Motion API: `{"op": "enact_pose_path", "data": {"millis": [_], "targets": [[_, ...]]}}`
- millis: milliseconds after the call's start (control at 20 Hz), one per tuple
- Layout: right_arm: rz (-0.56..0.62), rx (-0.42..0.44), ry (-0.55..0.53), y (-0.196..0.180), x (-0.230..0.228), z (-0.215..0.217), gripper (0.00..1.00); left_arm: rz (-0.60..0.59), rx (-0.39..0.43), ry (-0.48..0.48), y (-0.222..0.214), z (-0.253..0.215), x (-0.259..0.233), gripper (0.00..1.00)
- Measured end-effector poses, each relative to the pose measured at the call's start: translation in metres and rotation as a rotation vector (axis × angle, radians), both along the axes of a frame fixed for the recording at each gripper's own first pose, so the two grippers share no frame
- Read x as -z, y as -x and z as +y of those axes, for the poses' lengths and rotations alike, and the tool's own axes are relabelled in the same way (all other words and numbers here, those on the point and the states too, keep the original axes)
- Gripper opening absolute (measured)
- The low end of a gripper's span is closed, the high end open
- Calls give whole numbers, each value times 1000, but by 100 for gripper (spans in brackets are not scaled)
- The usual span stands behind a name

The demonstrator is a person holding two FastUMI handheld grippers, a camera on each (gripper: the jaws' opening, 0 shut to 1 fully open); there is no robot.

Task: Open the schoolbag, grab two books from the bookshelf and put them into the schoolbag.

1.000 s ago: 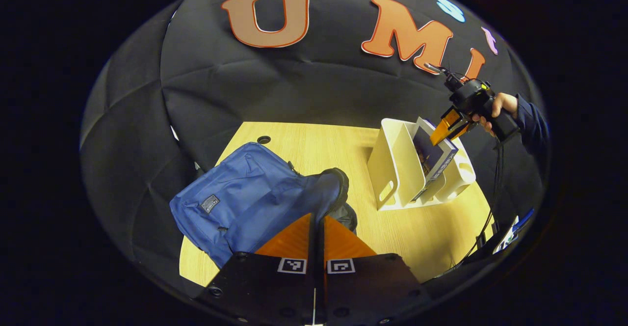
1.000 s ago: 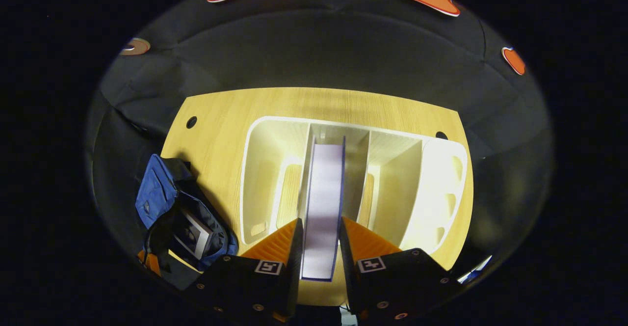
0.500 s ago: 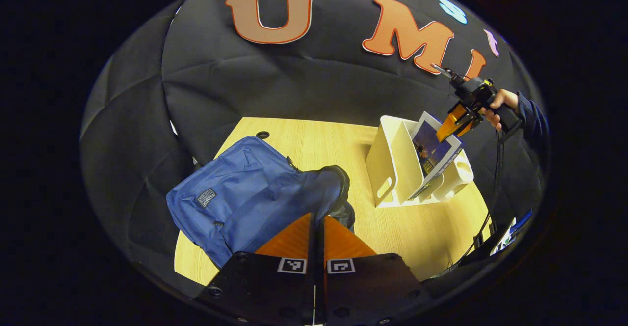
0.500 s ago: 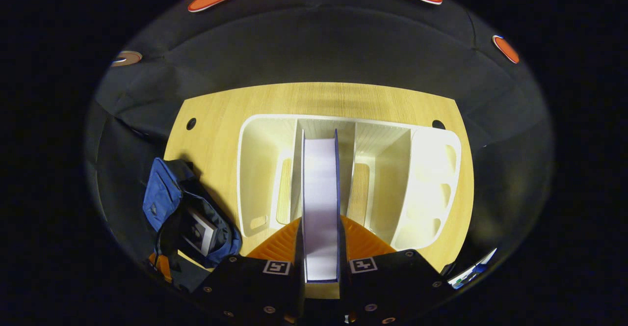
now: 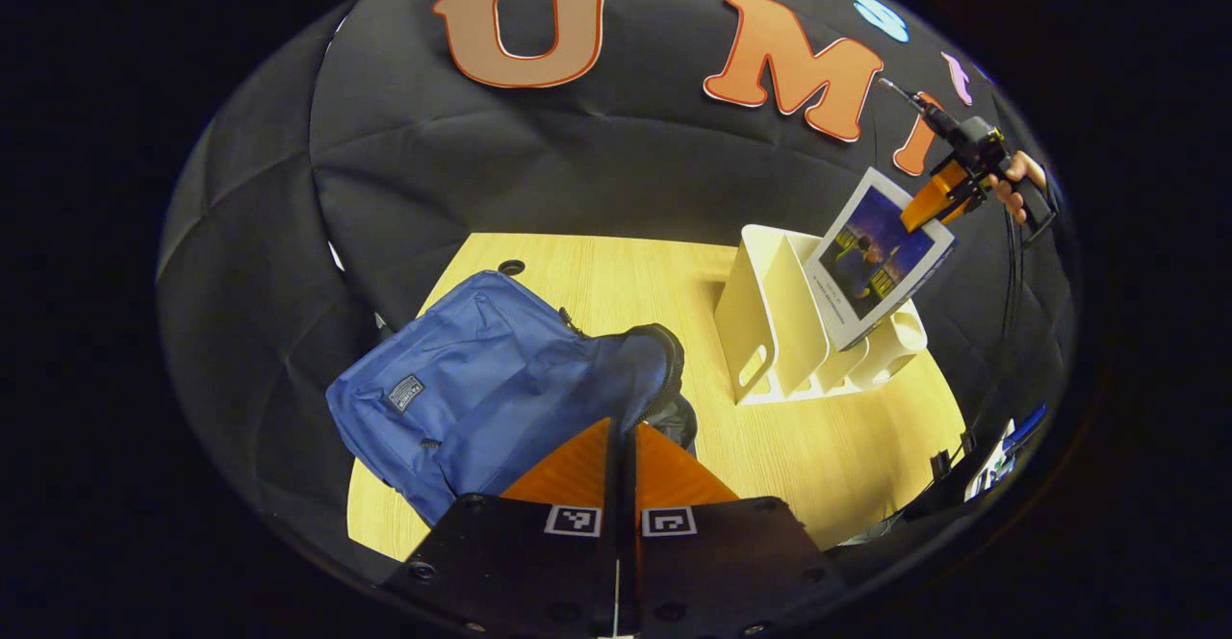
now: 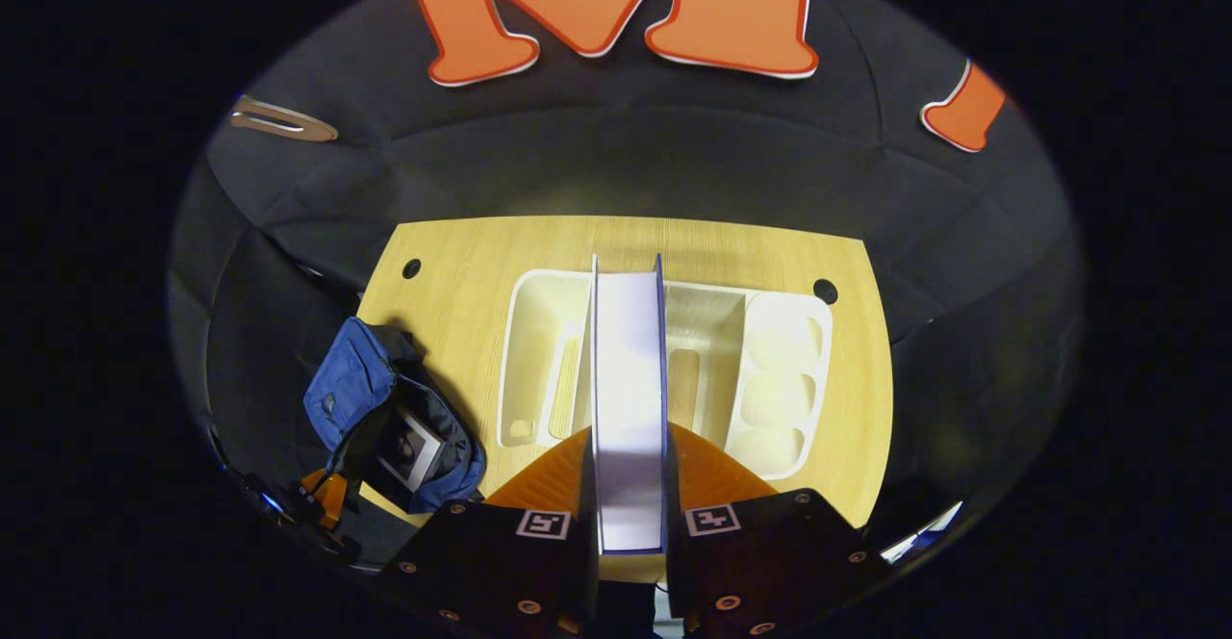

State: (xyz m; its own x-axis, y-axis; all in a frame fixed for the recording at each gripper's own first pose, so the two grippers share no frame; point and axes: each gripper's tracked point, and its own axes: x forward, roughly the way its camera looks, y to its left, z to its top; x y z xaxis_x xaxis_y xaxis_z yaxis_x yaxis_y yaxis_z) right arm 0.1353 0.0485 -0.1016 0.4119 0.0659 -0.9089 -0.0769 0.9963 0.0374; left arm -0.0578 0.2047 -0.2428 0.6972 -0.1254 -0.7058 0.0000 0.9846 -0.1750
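Note:
The blue schoolbag (image 5: 481, 389) lies on the wooden table (image 5: 828, 447) with its mouth (image 5: 666, 370) open. My left gripper (image 5: 624, 447) is shut on the bag's rim fabric right at its fingertips. A first book (image 6: 409, 447) lies inside the schoolbag (image 6: 351, 398). My right gripper (image 6: 628, 495) is shut on a second book (image 6: 628, 379), seen edge-on with white pages. In the left gripper view that book (image 5: 881, 264) hangs tilted above the white bookshelf (image 5: 780, 331), held at its top corner by the right gripper (image 5: 938, 198) in a hand. The bookshelf (image 6: 780, 370) stands below with bare slots.
The table has round cable holes (image 6: 825, 291) (image 6: 412, 268) near its back edge. A cable hangs from the right gripper past the table's right side, where small blue and white items (image 5: 1001, 451) sit off the edge. Bare tabletop (image 5: 616, 278) separates bag and bookshelf.
The right gripper closed on the book and rose, drawing it up out of the bookshelf slot. The left gripper and the bag have stayed where they were.

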Motion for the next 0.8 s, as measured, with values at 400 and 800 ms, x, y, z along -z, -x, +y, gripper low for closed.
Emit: {"op": "enact_pose_path", "data": {"millis": [400, 800], "targets": [[-121, -27, -80, 28, -63, -1, 29, -2, 14, -9, -3, 0, -2, 1], [-80, 21, -426, 92, -31, 70, 28, -6, 19, 5, -14, 5, -12, 1]]}}
